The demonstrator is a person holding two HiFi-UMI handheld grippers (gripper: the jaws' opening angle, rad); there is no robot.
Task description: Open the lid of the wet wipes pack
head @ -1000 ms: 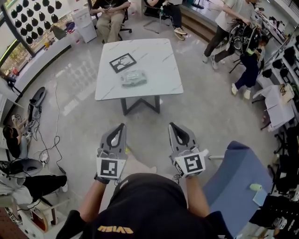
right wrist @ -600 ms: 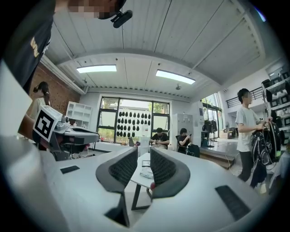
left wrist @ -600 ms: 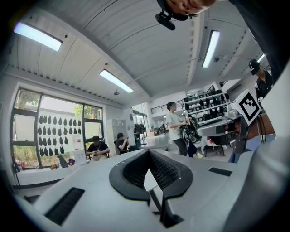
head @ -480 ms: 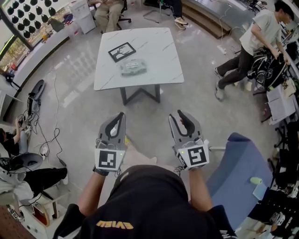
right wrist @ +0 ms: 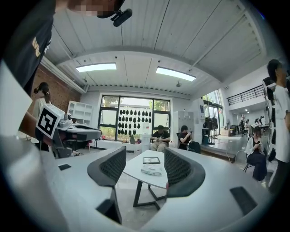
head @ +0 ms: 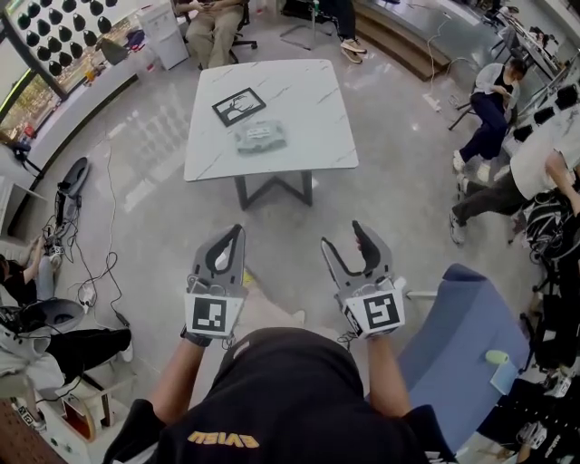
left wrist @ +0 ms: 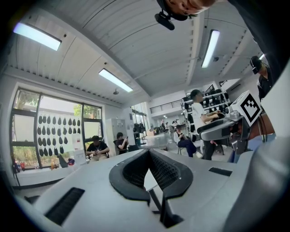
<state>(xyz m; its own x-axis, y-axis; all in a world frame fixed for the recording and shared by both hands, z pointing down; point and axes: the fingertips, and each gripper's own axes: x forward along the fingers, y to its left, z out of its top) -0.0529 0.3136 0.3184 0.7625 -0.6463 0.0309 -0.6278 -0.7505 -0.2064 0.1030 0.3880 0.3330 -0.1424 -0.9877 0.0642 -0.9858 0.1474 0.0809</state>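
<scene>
Two hand-held tools point level across a polished grey floor (head: 145,181) at the lower centre of the head view, well apart from the white, marble-patterned table (head: 313,149) at upper centre. Open floor lies between them. The left tool (head: 235,237) has its jaws pressed together on nothing. The right tool (head: 344,237) has just been opening, and its jaws now stand spread and empty, framing the distant table in its own view. The wet wipes pack (head: 259,138) lies flat near the table's middle, just below a black-framed card (head: 239,107); its lid is too small to make out from here. A blue chair (head: 467,344) stands at lower right, near the right tool. Seated people (head: 216,27) line the top edge, and others (head: 494,109) gather at right. Cables (head: 95,263) trail at left. Rows of black drop shapes (head: 63,36) hang before the windows at upper left. Yellow lettering (head: 223,442) on the wearer's black shirt appears to be a brand, but cannot be read with confidence.
</scene>
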